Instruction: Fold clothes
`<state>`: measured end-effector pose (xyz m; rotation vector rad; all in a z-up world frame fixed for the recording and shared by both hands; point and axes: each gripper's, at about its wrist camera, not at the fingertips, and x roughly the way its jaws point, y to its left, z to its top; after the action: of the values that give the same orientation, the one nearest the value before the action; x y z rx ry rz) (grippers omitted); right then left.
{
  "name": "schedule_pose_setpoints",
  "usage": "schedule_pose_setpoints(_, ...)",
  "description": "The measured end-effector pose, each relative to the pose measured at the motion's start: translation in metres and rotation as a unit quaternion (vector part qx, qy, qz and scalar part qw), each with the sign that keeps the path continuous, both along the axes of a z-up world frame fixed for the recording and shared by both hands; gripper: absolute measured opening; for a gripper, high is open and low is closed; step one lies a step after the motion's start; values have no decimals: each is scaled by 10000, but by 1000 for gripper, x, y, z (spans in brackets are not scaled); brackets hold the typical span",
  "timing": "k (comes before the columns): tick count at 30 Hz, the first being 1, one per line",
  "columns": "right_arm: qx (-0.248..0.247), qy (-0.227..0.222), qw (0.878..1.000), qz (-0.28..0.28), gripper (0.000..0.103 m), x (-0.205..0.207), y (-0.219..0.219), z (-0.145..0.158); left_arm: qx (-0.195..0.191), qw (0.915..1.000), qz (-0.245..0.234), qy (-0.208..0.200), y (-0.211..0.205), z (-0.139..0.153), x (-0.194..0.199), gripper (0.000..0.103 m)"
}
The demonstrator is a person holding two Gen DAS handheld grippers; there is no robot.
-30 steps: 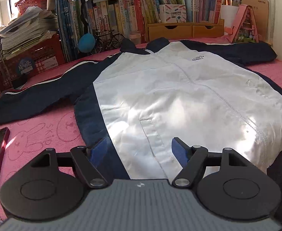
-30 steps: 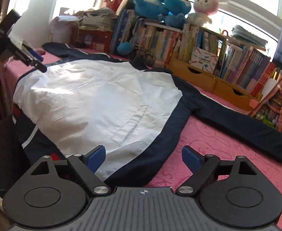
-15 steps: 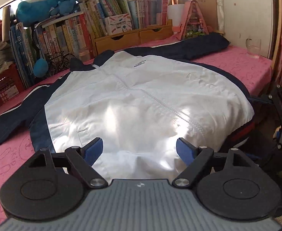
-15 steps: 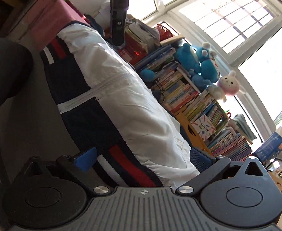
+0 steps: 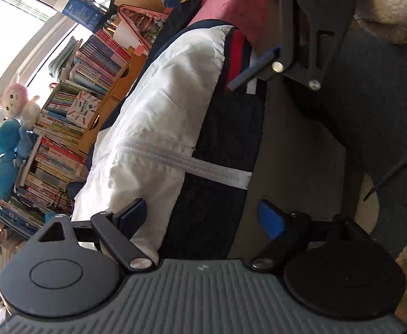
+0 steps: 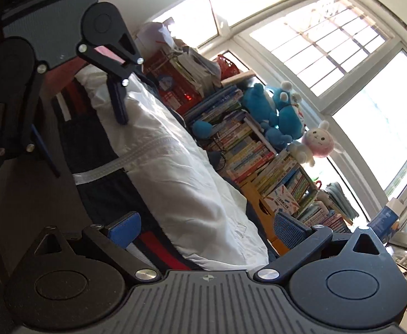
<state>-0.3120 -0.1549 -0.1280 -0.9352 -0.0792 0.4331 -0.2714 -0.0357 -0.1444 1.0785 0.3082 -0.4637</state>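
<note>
Pink-covered table (image 5: 231,2) by the bookshelf (image 6: 259,150), white-and-navy jacket (image 5: 161,117) spread flat with its striped hem (image 6: 159,250) hanging over the near edge, ready for folding. Your left gripper (image 5: 203,217) and right gripper (image 6: 206,224) are both spread wide, holding nothing. Each straddles the hem edge, probably lining up to pinch.

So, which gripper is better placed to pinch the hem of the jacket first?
Left, marginally. The left gripper is open with the jacket hem deep between its fingers, one finger apparently touching the white fabric. The right gripper, also open, straddles the hem too.
</note>
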Motion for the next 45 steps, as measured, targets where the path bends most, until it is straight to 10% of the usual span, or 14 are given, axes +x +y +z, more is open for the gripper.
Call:
schedule_pose_setpoints(11, -173, -646, 9946, 798, 103, 1, 40, -2, -1403, 9789, 1298, -719, 38, 110, 44, 103)
schedule_pose_setpoints(19, -131, -1747, 9813, -802, 103, 18, -37, 1, -1167, 9826, 1354, -512, 40, 102, 35, 103)
schedule_pose_setpoints(22, -260, -1736, 9745, -1401, 103, 10, -75, 2, -410, 9783, 1980, -461, 58, 77, 35, 103)
schedule_pose_setpoints(27, 58, -681, 9831, -1699, 103, -9, -102, 12, -572, 9383, 3389, 391, 133, 74, 46, 99)
schedule_pose_setpoints(30, 514, 885, 9888, -1088, 103, -17, -98, 22, -1229, 9250, 3563, 469, 145, 99, 54, 99)
schedule_pose_setpoints(33, 424, 1485, 9846, -815, 103, -14, -94, 29, -1771, 9237, 3356, 524, 142, 120, 74, 103)
schedule_pose_setpoints(35, 470, 1870, 9783, -759, 103, -9, -97, 41, -2277, 9040, 3557, 656, 157, 125, 102, 103)
schedule_pose_setpoints(38, 1152, 2558, 9534, -1107, 103, 10, -126, 78, -3021, 8686, 3836, 849, 180, 133, 144, 103)
schedule_pose_setpoints(43, 3994, 3167, 8464, -1540, 103, 75, -205, 136, -4203, 7943, 4231, 1156, 219, 146, 213, 103)
schedule_pose_setpoints(44, 4219, 3016, 8402, -1588, 103, 95, -212, 138, -4399, 7802, 4281, 1205, 225, 148, 227, 103)
schedule_pose_setpoints(45, 4432, 2860, 8337, -1634, 103, 116, -219, 140, -4371, 7864, 4201, 1185, 227, 148, 238, 103)
